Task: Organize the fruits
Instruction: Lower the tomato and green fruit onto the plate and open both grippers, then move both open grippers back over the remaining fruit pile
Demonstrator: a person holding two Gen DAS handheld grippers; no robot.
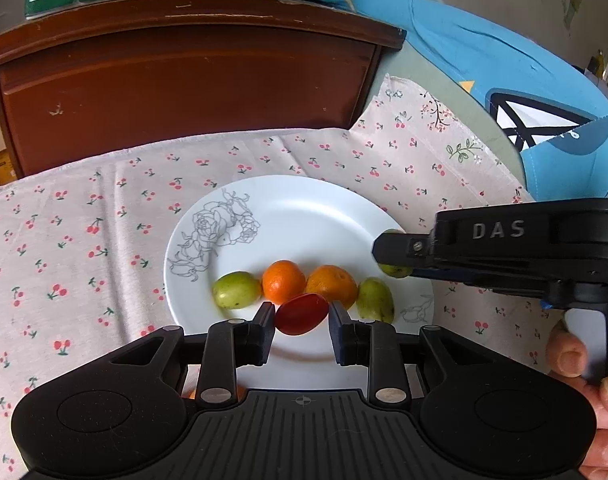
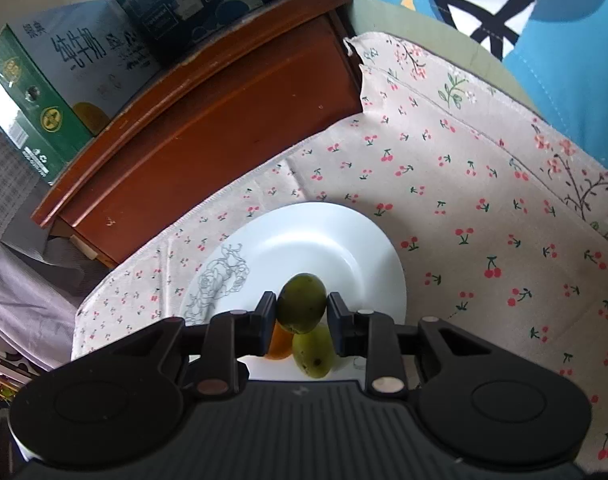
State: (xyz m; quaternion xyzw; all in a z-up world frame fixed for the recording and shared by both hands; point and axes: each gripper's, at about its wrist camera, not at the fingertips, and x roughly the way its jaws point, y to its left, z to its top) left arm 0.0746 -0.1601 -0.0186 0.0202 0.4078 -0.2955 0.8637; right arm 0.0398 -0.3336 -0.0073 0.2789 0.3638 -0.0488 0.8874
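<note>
A white plate (image 1: 304, 216) with a grey rose drawing lies on a cherry-print cloth. On it, in a row, sit a green fruit (image 1: 236, 289), two small oranges (image 1: 283, 281) (image 1: 331, 283) and another green fruit (image 1: 375, 298). My left gripper (image 1: 301, 315) is shut on a red cherry tomato (image 1: 301, 314) just above the plate's near side. My right gripper (image 2: 301, 309) is shut on a green fruit (image 2: 301, 304) over the plate (image 2: 344, 236); in the left wrist view it comes in from the right (image 1: 388, 252). Below it lie a green fruit (image 2: 315, 354) and part of an orange (image 2: 279, 345).
A brown wooden cabinet (image 1: 183, 88) stands behind the cloth, with milk cartons (image 2: 63, 80) on top. A blue printed fabric (image 1: 504, 72) lies at the back right. A person's fingers (image 1: 572, 356) hold the right gripper's handle. The cloth (image 2: 484, 220) spreads around the plate.
</note>
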